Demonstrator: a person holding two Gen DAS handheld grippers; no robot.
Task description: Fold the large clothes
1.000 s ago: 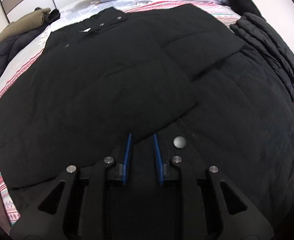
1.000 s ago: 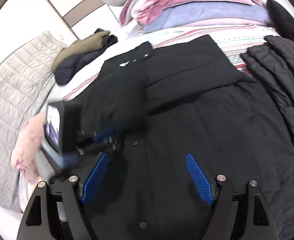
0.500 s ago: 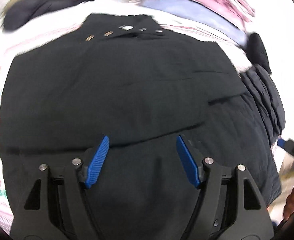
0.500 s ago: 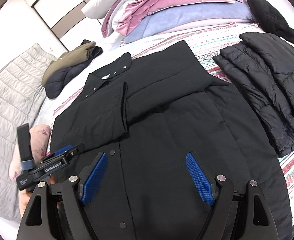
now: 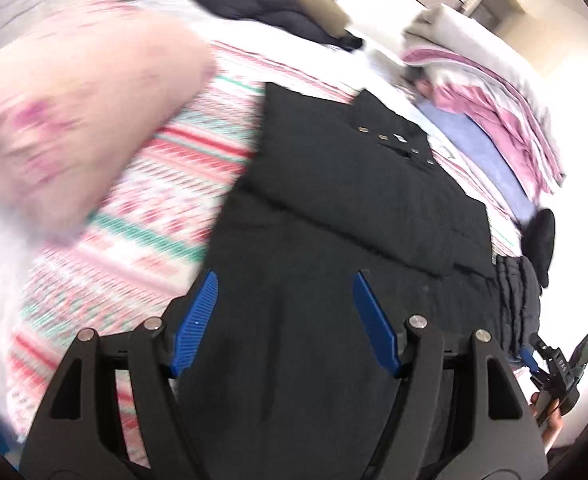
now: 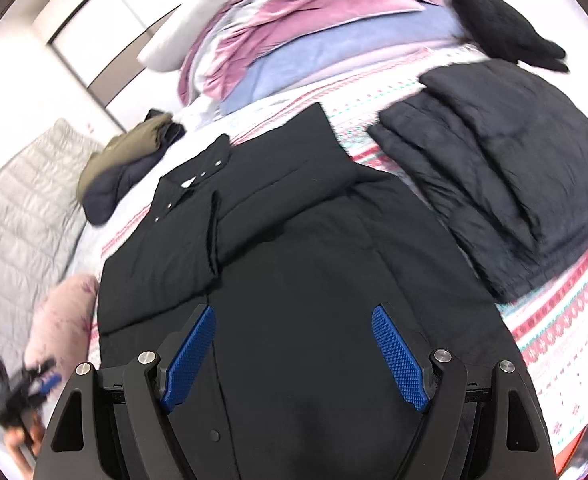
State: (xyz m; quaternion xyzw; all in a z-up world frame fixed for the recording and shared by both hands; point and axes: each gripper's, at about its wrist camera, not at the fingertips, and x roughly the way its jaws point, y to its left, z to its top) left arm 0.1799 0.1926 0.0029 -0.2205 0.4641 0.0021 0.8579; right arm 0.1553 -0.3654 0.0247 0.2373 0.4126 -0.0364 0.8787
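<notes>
Jacket front and centre: a big black padded coat (image 6: 314,280) lies flat on the patterned red, green and white bedspread (image 6: 566,320), collar with its snap studs toward the far end, and both sleeves lie folded in across the chest. The left gripper (image 5: 285,284) hangs over the coat's left edge, blue pads spread apart, nothing between them; its jaws have just been opening, and only black fabric shows below the gap. The left wrist picture is blurred. The right gripper (image 6: 294,320) sits over the lower front of the coat, near the button line, its blue pads wide apart and clear of the cloth, gripping nothing.

Off to the right, a second dark quilted jacket (image 6: 506,184) lies folded on the bedspread, just beside the coat's right side. Beyond it, a small black fuzzy item (image 6: 502,28), too blurred to name. At the head of the bed, a heap of pink and pale blue bedding (image 6: 314,36). At far left, an olive and navy bundle of clothes (image 6: 129,164) sits apart from the coat. A pink floral cushion (image 5: 77,120) looms near the left gripper, beside the coat's left edge.
</notes>
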